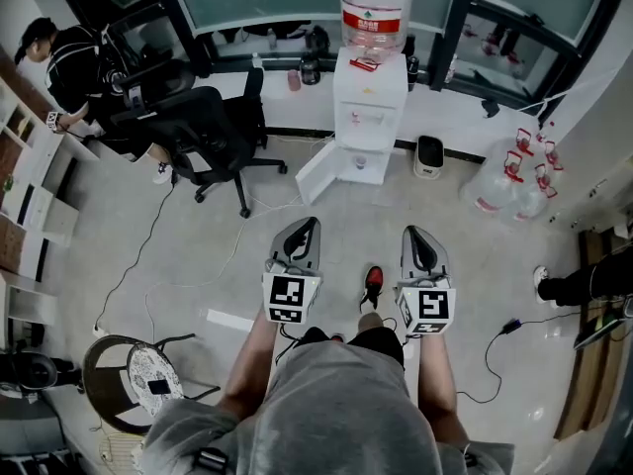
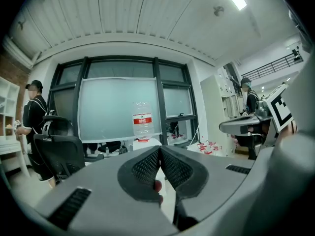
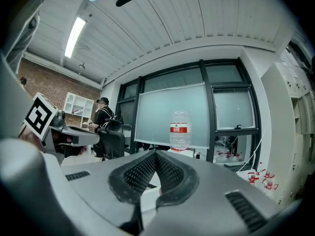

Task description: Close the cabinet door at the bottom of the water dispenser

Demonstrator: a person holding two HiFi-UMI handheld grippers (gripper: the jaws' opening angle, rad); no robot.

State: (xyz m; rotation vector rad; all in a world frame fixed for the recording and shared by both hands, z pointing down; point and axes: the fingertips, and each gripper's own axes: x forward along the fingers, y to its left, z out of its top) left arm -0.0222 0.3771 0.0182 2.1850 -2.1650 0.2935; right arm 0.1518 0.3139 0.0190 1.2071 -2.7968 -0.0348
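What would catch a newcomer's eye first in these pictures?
The white water dispenser stands at the top centre of the head view, a big bottle on top and its bottom cabinet door swung open to the left. In front of the person, the left gripper and right gripper point at it, both with jaws together. A black office chair stands left of the dispenser.
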